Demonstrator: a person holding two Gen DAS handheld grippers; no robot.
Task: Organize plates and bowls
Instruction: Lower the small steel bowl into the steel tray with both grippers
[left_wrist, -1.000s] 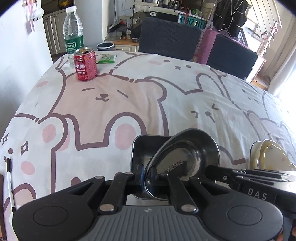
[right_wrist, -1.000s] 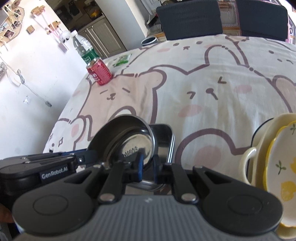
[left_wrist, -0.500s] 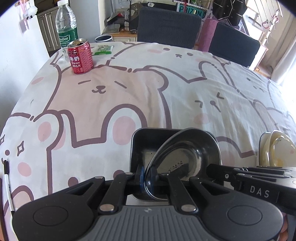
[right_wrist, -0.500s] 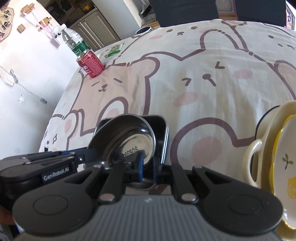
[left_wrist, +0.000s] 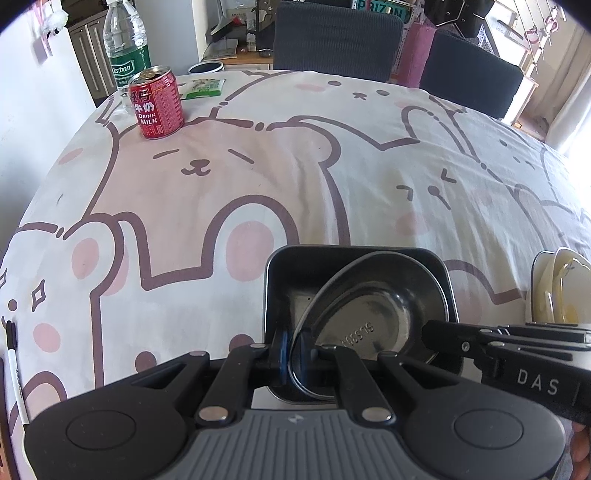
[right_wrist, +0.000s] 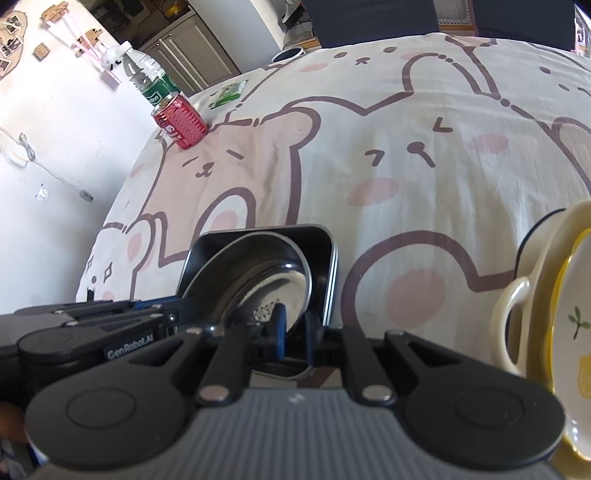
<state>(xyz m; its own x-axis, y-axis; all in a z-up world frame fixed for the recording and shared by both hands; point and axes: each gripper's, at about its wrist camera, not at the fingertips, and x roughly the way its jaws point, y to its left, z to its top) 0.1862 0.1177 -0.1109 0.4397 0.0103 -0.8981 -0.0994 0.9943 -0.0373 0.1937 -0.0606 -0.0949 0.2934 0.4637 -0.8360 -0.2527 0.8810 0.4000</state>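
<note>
- The left gripper (left_wrist: 291, 354) had its fingers pinched on the rim of the round stainless-steel bowl (left_wrist: 369, 306).
- The right gripper (right_wrist: 295, 332) pinched the same bowl's opposite rim.
- The bowl sat tilted inside the square dark metal tray (left_wrist: 280, 273) on the worktop's bear-print cloth (left_wrist: 258, 177).
- A cream ceramic dish with yellow rim (right_wrist: 554, 295) stood to the right.
- A red milk can (left_wrist: 157, 107) and a clear water bottle (left_wrist: 125, 48) stood far off.
</note>
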